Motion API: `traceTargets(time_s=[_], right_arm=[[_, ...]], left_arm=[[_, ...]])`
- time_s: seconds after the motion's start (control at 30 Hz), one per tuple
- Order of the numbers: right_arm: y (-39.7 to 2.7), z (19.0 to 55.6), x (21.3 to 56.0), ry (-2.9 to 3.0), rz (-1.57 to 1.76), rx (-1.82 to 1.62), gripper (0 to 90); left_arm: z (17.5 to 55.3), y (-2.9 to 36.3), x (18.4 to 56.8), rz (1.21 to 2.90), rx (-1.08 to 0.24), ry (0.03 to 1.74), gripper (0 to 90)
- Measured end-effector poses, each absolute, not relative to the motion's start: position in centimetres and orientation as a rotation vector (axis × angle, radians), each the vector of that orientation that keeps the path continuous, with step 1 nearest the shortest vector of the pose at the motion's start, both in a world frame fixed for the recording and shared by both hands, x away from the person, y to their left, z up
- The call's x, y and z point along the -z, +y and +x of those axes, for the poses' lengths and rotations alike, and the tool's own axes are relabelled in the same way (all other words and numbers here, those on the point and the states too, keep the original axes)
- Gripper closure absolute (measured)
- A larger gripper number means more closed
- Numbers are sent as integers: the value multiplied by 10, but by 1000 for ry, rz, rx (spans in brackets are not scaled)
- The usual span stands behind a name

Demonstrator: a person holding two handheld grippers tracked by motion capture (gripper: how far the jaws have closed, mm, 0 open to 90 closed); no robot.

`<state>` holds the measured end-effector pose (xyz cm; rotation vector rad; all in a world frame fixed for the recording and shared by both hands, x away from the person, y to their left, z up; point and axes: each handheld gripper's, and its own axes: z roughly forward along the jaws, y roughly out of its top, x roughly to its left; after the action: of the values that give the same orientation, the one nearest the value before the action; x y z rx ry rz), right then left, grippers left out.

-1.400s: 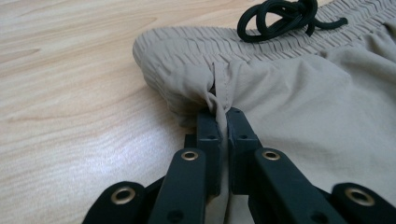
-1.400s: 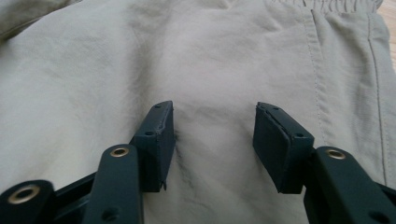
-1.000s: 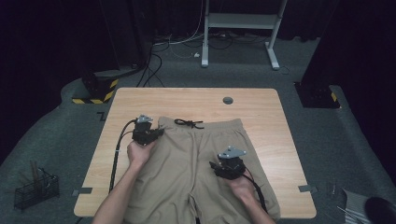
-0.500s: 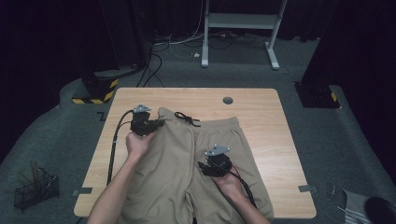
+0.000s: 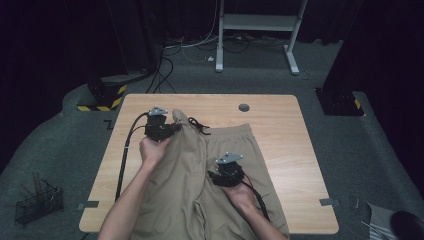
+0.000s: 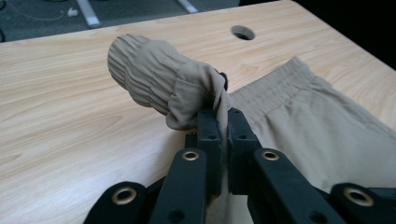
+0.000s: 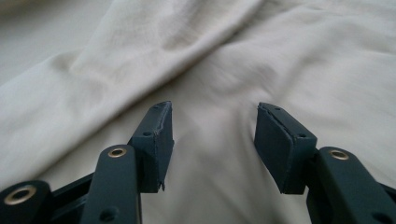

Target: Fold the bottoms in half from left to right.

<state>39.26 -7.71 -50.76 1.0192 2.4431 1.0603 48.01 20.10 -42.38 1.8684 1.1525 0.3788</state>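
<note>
- Khaki shorts (image 5: 200, 185) lie spread on the wooden surface (image 5: 280, 120), waistband toward the far edge, legs toward the person.
- Left gripper (image 5: 172, 129) at the left waistband corner; jaws clamped tight on a fold of the elastic waistband (image 6: 154, 77), pads pressed together with cloth between.
- Left gripper view: the pinched corner bunches above the jaws and stands lifted off the surface; the rest of the waistband lies flat to the right.
- High view: the cloth forms a raised ridge from the left gripper down toward the crotch of the shorts.
- Black drawstring (image 5: 199, 124) lies on the surface just beside the lifted corner, at mid waistband.
- Right gripper (image 5: 216, 176) sits low over the right leg of the shorts, near the centre seam.
- Right gripper's jaws stand wide apart and have just been closing a little; bare cloth between them, pads not pressing on it, nothing held.
- Right gripper view: rumpled fabric with soft creases runs diagonally ahead of the jaws.
- Round cable hole (image 5: 244, 107) in the surface beyond the waistband, well apart from the shorts.
- Black cable (image 5: 125, 150) trails from the left gripper along the surface's left side.
</note>
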Motion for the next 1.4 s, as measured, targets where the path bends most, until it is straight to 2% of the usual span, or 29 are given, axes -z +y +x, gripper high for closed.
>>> traceTargets(time_s=[0.1,0.27,0.37,0.63,0.73,0.9,1.2,1.4], right_arm=[[-106,388,500,2422,1037,-1016,439],[-144,392,507,2455,1017,-974,400],[-149,393,519,2461,994,-977,370],[-150,390,523,2416,991,-1027,380],[-155,384,514,2353,1013,-1031,417],[-180,381,496,2277,1086,-1031,412],[-201,387,522,2287,1173,-976,391],[-201,388,522,2299,1158,-982,394]], left_arm=[[478,195,423,1880,-373,1138,868],[478,189,418,1879,-357,1119,868],[480,183,418,1874,-341,1112,868],[479,164,415,1879,-324,1059,868],[478,157,412,1881,-313,1043,868],[479,140,413,1899,-302,1012,868],[478,114,420,1890,-244,980,867],[479,94,421,1912,-230,946,867]])
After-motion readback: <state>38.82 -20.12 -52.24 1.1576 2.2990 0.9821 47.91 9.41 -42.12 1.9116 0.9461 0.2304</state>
